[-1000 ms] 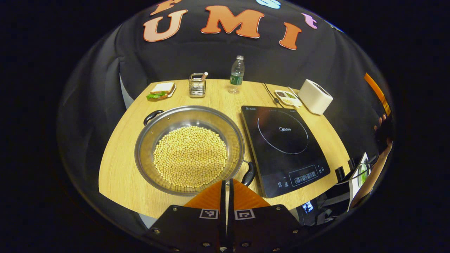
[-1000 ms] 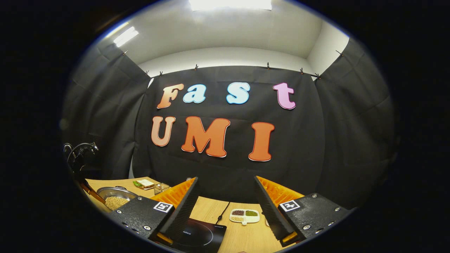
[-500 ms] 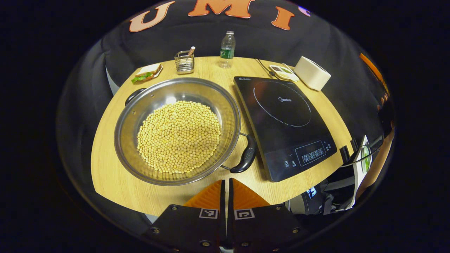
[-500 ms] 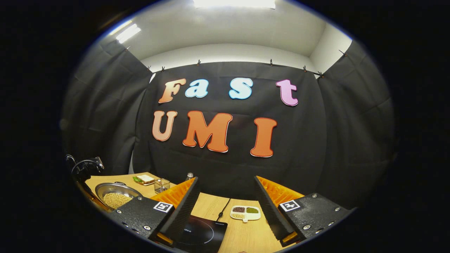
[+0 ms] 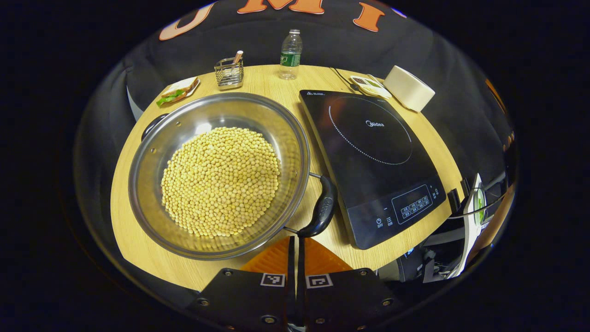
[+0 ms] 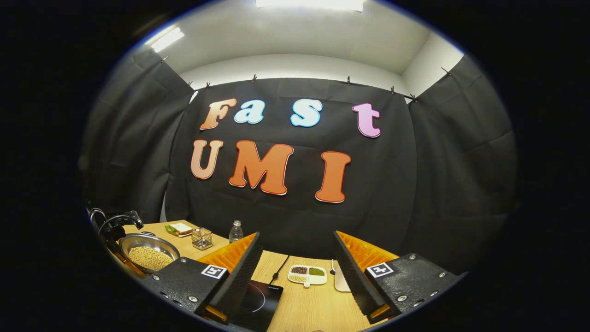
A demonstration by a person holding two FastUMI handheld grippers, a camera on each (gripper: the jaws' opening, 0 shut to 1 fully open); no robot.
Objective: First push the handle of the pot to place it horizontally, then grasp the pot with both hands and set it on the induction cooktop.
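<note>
Your left gripper (image 5: 297,242), fingers together, sits by the pot (image 5: 216,173) handle (image 5: 321,210); your right gripper (image 6: 297,272) is spread wide. The cooktop (image 5: 373,161) reads "Midea".

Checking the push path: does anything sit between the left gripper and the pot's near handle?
Nothing visible does. The left gripper, jaws closed, sits just before the near handle of the pot, beside the induction cooktop.

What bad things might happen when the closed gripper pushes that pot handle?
The pot is heaped with soybeans, so a hard shove might spill some.

The near handle sits close to the induction cooktop; pushed that way, it may bump the edge.

The left gripper, jaws shut, could slip off the rounded handle.
</note>
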